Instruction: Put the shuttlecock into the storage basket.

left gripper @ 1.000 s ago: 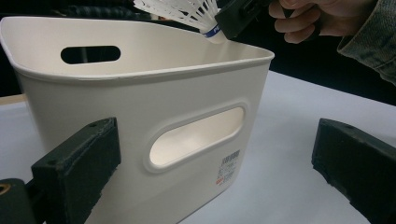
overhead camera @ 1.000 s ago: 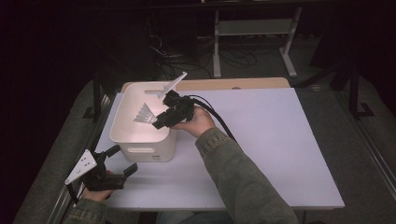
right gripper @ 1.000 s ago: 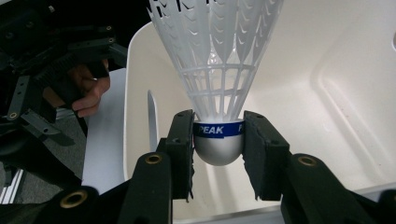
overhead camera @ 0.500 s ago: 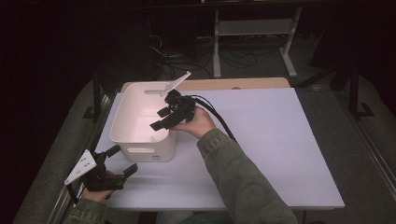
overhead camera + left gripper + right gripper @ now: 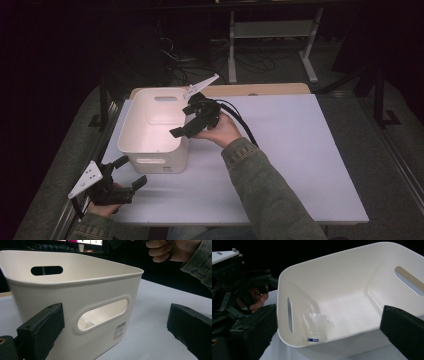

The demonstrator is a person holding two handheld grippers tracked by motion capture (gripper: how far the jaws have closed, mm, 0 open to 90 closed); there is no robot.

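- The shuttlecock (image 5: 315,326) is the usual white feathered kind: the skirt fans out wide at the top and narrows down to a small base with a dark blue band and tiny print I can't read.
- It's sitting inside the bin (image 5: 131,131), cork end down and feathers up, right against the inner wall near one of the slotted handles, on the bin floor. Looks a bit tilted, leaning toward that wall.
- The bin itself is a cream plastic tub with rounded corners and an oval handle cutout on each short side; there's a little barcode sticker next to the near handle in the left gripper view.
- Right gripper (image 5: 187,121) hangs just over the bin's right rim. Its jaws have just been opening and now stand wide apart with nothing between them; the shuttlecock lies free below, well clear of the pads.
- In the right gripper view both black jaws frame the bin, one on either side of it, neither touching it.
- Left gripper (image 5: 131,173) is parked just in front of the bin's near corner, jaws spread wide too, holding nothing, pointed at the near handle.
- Bin sits on the white table (image 5: 300,150), toward its left side.
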